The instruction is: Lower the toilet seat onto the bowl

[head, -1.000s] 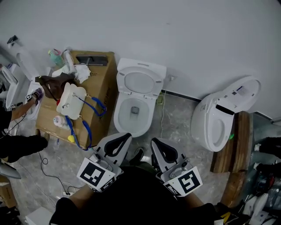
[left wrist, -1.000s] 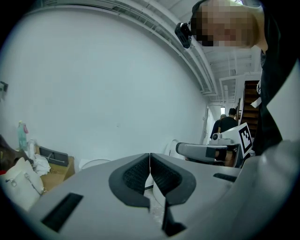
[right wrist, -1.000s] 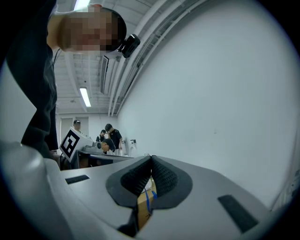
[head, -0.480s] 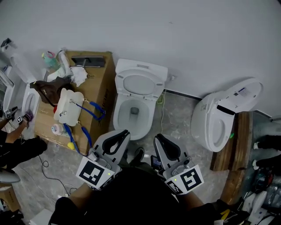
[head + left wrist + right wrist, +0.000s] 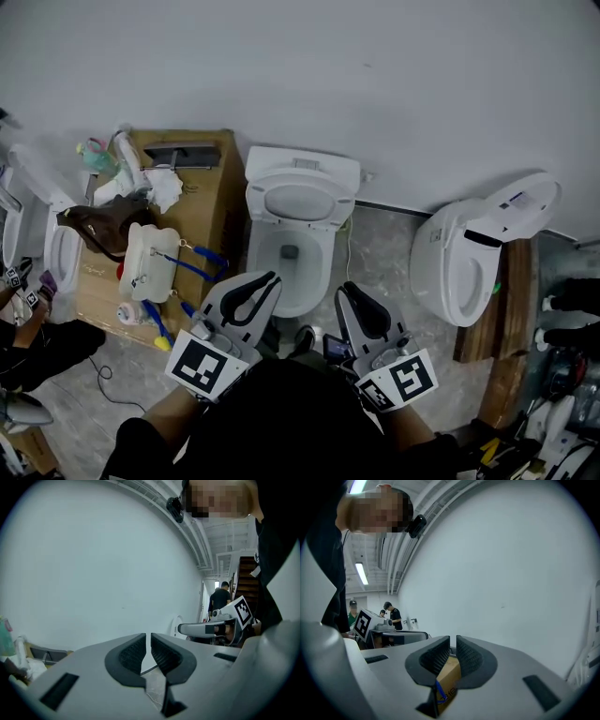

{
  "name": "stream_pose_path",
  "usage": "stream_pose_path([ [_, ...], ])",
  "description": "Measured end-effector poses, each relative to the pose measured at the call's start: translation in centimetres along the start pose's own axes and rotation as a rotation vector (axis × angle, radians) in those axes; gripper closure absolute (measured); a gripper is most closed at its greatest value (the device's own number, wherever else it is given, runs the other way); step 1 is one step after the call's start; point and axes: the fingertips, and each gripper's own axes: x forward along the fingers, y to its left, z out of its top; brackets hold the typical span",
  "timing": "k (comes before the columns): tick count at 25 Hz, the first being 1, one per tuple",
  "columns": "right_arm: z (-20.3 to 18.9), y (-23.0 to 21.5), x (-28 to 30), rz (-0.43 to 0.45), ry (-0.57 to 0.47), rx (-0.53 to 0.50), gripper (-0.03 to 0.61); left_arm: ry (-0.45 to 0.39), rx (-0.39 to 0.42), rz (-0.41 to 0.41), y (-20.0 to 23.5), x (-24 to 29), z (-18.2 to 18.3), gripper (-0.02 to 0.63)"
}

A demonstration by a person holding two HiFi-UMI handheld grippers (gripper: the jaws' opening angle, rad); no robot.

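A white toilet stands against the wall in the head view. Its seat (image 5: 300,201) is raised and leans back over the tank, and the bowl (image 5: 287,259) lies open below it. My left gripper (image 5: 268,279) hovers just in front of the bowl's near rim, shut and empty. My right gripper (image 5: 346,290) is beside it to the right, also shut and empty. Neither touches the toilet. In the left gripper view the jaws (image 5: 148,637) point at the bare wall. In the right gripper view the jaws (image 5: 453,640) are nearly together, with the cardboard box (image 5: 449,676) seen beyond them.
A cardboard box (image 5: 208,192) with a white bag (image 5: 150,264), a brown bag and clutter stands left of the toilet. A second toilet (image 5: 464,258) lies tipped beside wooden boards (image 5: 502,309) at the right. Another toilet (image 5: 58,255) and a person's arm are at the far left.
Both grippers have moved forward toward the toilet, still shut. The toilet and the box now sit lower and nearer in the head view. The person at the left has slid toward the frame's edge.
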Motion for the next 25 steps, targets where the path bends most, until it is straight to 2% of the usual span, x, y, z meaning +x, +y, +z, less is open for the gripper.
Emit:
stream_pose_path([
  [3, 0.2, -1.1, 2.0, -0.024, 0.018, -0.011, 0.543, -0.006, 0.035, -0.015, 2.0, 1.3, 0.5, 0.589],
  [5, 0.3, -1.9, 3.3, -0.047, 0.031, -0.026, 0.537, 0.017, 0.049, -0.024, 3.5, 2.1, 0.2, 0.556],
  [7, 0.2, -2.8, 4.7, -0.071, 0.056, -0.056, 0.467, 0.058, 0.057, -0.025, 5.3, 2.8, -0.5, 0.485],
  [8, 0.0, -3.3, 5.3, -0.081, 0.072, -0.078, 0.449, 0.084, 0.063, -0.023, 6.2, 3.1, -0.9, 0.48],
  [14, -1.5, -9.1, 7.8, -0.141, 0.18, -0.246, 0.449, 0.159, 0.138, 0.043, 11.9, 6.3, -2.9, 0.48],
  [18, -3.0, -13.7, 9.6, -0.163, 0.227, -0.291, 0.449, 0.214, 0.184, 0.115, 15.5, 8.9, -5.0, 0.48],
  [21, -5.0, -16.5, 12.0, -0.146, 0.27, -0.321, 0.449, 0.275, 0.262, 0.158, 17.7, 11.1, -7.1, 0.48],
  [25, -8.1, -19.7, 14.6, -0.129, 0.333, -0.345, 0.449, 0.357, 0.312, 0.168, 19.4, 14.1, -10.8, 0.48],
])
